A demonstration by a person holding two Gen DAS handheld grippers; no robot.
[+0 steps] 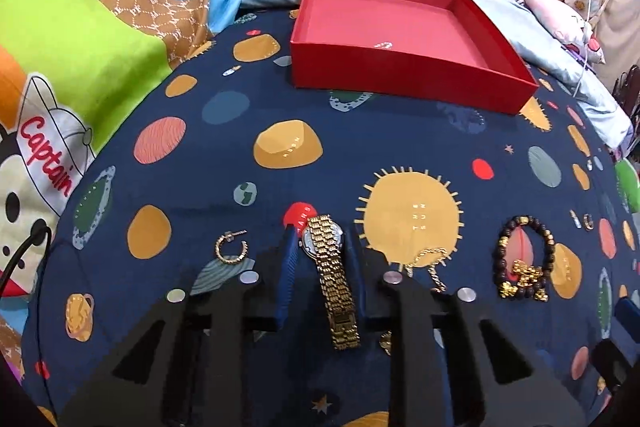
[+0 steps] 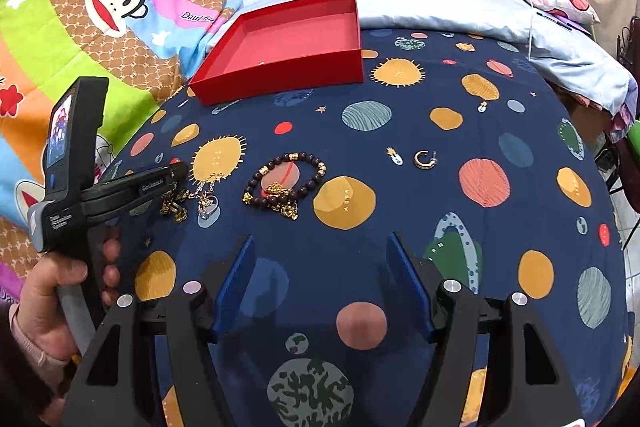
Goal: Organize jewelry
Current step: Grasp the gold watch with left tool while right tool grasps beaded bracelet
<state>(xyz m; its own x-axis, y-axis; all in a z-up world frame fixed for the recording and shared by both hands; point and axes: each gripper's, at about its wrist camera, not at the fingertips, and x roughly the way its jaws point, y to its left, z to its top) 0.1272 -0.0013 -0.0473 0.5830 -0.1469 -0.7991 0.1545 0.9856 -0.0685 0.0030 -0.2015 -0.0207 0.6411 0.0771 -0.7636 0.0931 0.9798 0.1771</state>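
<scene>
We are pinching the gold watch (image 1: 329, 267) at its face with the left gripper (image 1: 322, 247), at 6 o'clock below the red box (image 1: 400, 67); its metal band is dangling limp and slippery, while the right gripper (image 2: 322, 255) is hanging spread, holding nothing.

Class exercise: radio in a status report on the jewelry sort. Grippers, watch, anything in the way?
Left gripper closed on gold watch. Right gripper open, holding nothing. Red box nearly bare, path to it clear. Bead bracelet and hoop earring wait on the bedspread.
</scene>
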